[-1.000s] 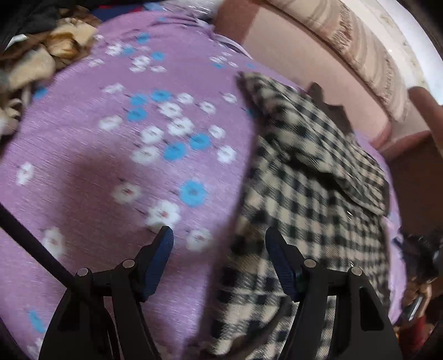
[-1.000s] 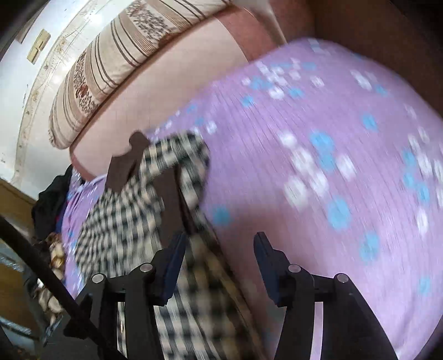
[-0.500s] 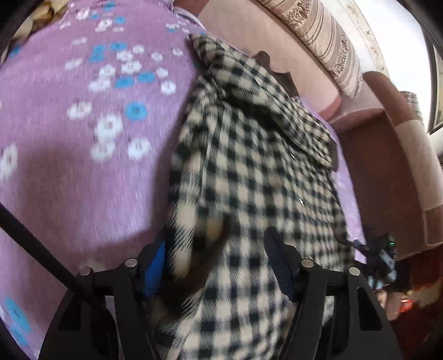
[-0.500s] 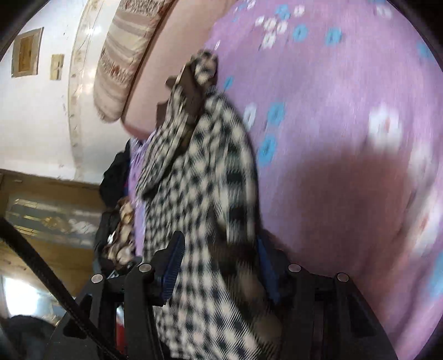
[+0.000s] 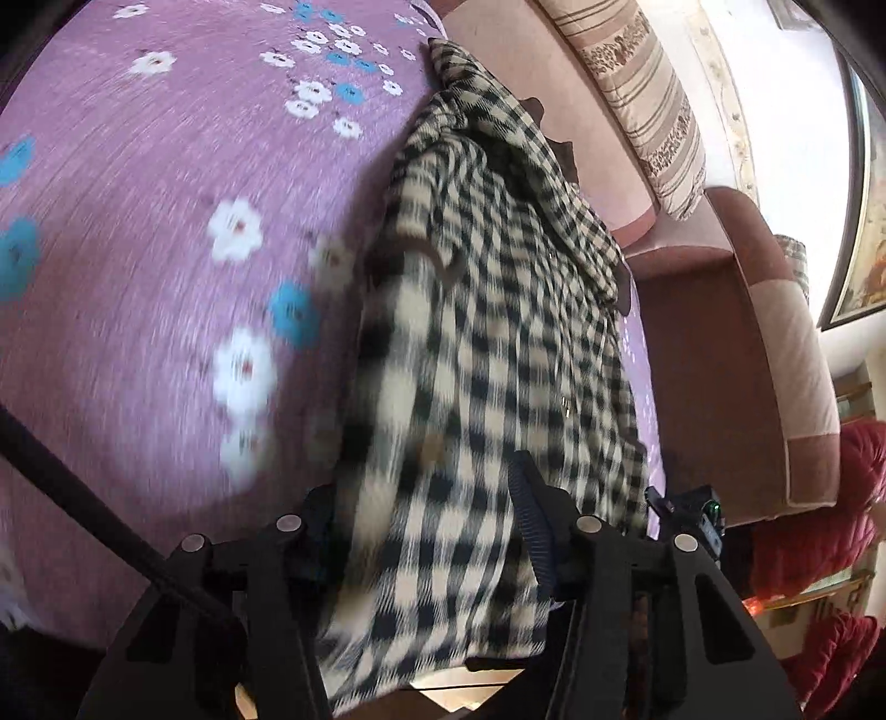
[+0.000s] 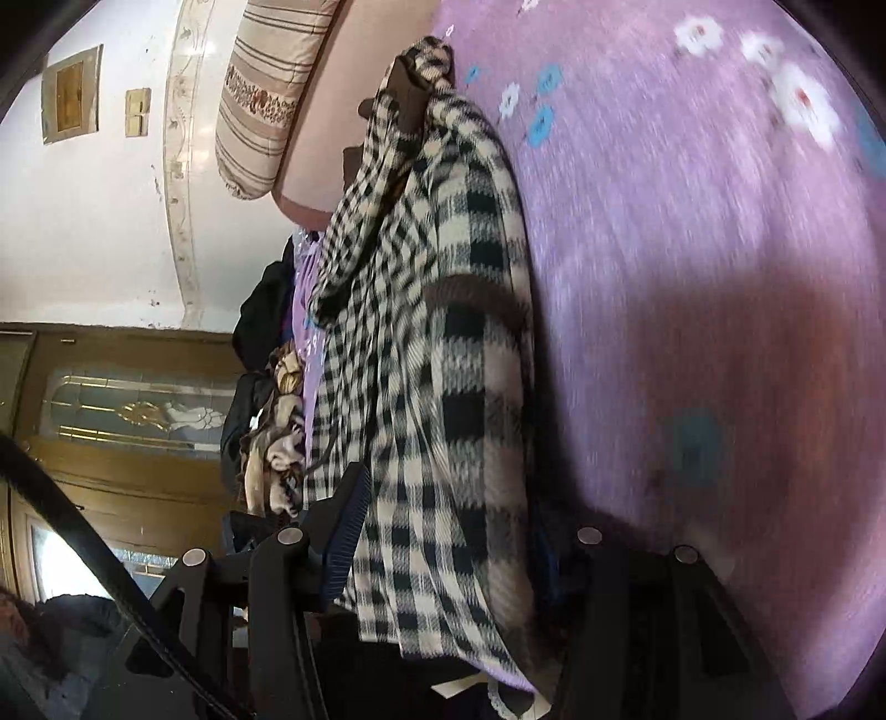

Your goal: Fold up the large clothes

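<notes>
Much of the near part is blurred in both views, so the weave of the checked coat (image 5: 498, 343) reads clearly only toward its far end. In the left wrist view the left hand-held gripper (image 5: 426, 515) has the coat's near hem between its jaws; these have just been closing, yet whether the pads press the cloth cannot be told, since fabric covers the left finger and only the right finger's ribbed blue pad (image 5: 526, 515) shows. In the right wrist view the right hand-held gripper (image 6: 448, 526) stands at a middling width with the hem between its fingers; the left pad (image 6: 346, 531) is clear of the cloth edge, the right one is buried under fabric, so its hold cannot be told either.

The coat lies lengthwise on the purple flowered bedspread (image 5: 138, 221), running from the near bed edge, where its hem hangs over, to the far end by the pink headboard (image 5: 498, 50). A striped bolster (image 5: 648, 105) lies beyond that. To the coat's left in the left view the bedspread is open and bare; to its right only a narrow strip remains before a brown armchair (image 5: 736, 360). In the right view a heap of dark clothes (image 6: 266, 399) sits at the bed's far-left edge.
</notes>
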`<state>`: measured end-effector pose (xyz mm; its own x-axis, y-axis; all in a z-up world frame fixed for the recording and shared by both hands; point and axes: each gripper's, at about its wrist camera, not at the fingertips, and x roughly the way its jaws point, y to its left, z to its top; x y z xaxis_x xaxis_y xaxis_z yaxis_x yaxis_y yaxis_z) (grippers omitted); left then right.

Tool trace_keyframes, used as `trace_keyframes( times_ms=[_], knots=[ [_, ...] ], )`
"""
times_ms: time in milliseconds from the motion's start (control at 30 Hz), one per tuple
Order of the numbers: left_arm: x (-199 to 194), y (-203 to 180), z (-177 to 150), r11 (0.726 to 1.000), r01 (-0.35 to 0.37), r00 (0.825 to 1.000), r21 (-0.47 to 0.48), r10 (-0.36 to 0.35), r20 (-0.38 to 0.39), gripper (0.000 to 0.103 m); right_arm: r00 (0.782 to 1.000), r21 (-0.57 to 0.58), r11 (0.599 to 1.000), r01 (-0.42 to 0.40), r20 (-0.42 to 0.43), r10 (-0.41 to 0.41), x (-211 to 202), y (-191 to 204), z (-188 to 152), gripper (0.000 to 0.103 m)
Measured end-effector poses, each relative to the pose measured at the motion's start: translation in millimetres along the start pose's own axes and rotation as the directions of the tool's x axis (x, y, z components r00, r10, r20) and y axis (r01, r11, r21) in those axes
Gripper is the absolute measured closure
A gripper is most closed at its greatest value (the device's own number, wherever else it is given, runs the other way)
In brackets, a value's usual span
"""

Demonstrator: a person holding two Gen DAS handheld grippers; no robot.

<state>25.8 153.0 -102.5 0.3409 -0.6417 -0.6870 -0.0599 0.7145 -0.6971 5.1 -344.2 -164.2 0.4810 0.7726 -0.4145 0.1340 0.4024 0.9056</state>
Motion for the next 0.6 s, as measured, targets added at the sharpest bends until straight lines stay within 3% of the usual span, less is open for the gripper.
trace_keyframes(
  times_ms=[167, 367, 433, 467, 533, 600],
  knots=[
    [-6.3, -3.3, -24.7, 0.999, -0.028, 0.999, 0.032, 0.027, 0.029, 0.052, 0.999, 0.015, 1.000, -0.025, -0.039, 0.026, -1.3, -7.3, -24.9, 0.047],
    [-7.5, -8.7, -32.4, 0.995, -0.083, 0.995, 0.053, 0.080, 0.065, 0.051, 0.999, -0.041, 0.999, 0.032, -0.003, -0.032, 0.7, 2.7, -42.4, 0.050],
    [-7.9, -12.0, -35.1, 0.989, -0.138, 0.987, 0.049, 0.133, 0.089, 0.063, 0.997, -0.064, 0.995, 0.078, 0.022, -0.077, 4.0, 9.4, -45.9, 0.060],
    [-7.2, -13.7, -36.4, 0.980, -0.192, 0.978, 0.051, 0.187, 0.095, 0.090, 0.993, -0.086, 0.990, 0.114, 0.036, -0.111, 5.1, 13.2, -48.4, 0.070],
    [-7.9, -13.0, -35.2, 0.975, -0.220, 0.972, 0.033, 0.216, 0.088, 0.096, 0.977, -0.143, 0.967, 0.213, 0.064, -0.205, 7.7, 22.1, -52.8, 0.088],
    [-15.9, -14.6, -35.0, 0.974, -0.227, 0.969, 0.015, 0.224, 0.109, 0.096, 0.964, -0.169, 0.949, 0.266, 0.080, -0.255, 7.8, 27.8, -53.8, 0.091]
  ],
)
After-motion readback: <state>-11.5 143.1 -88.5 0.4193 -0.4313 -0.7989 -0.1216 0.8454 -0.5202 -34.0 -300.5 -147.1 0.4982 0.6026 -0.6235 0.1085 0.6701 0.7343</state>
